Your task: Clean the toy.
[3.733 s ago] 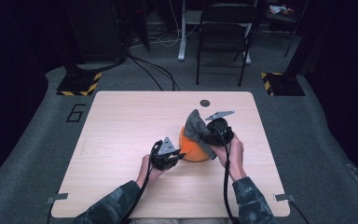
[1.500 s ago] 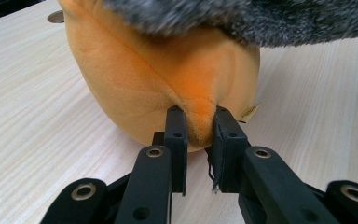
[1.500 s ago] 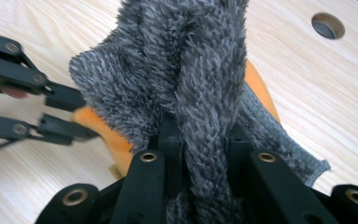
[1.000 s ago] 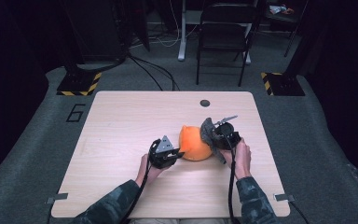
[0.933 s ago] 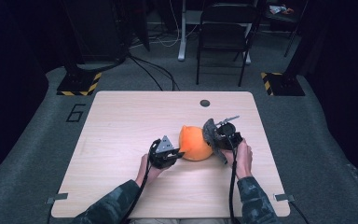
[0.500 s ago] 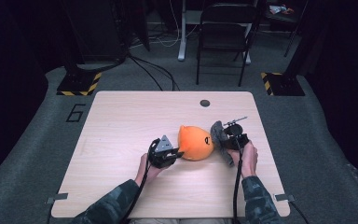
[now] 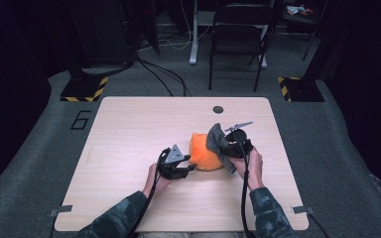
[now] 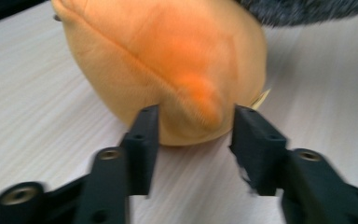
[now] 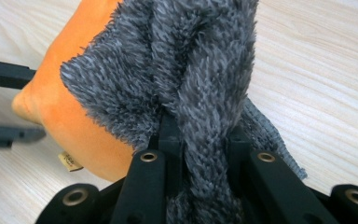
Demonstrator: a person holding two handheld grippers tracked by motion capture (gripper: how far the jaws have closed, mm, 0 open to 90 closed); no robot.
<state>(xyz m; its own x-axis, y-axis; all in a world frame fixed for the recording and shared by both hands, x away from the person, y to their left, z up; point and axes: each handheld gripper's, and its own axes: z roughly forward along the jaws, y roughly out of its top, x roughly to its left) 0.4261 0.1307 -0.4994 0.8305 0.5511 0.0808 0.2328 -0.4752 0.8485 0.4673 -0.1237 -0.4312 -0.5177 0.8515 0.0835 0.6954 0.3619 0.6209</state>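
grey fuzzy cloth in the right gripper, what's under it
Under the grey fuzzy cloth lies the orange plush ball, resting on the table. The cloth hides part of the ball's top. The right gripper pinches the cloth.

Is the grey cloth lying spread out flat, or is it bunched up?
Bunched up. In the right gripper view the grey cloth is gathered into thick folds pinched between the right tool's jaws, draping against the orange plush.
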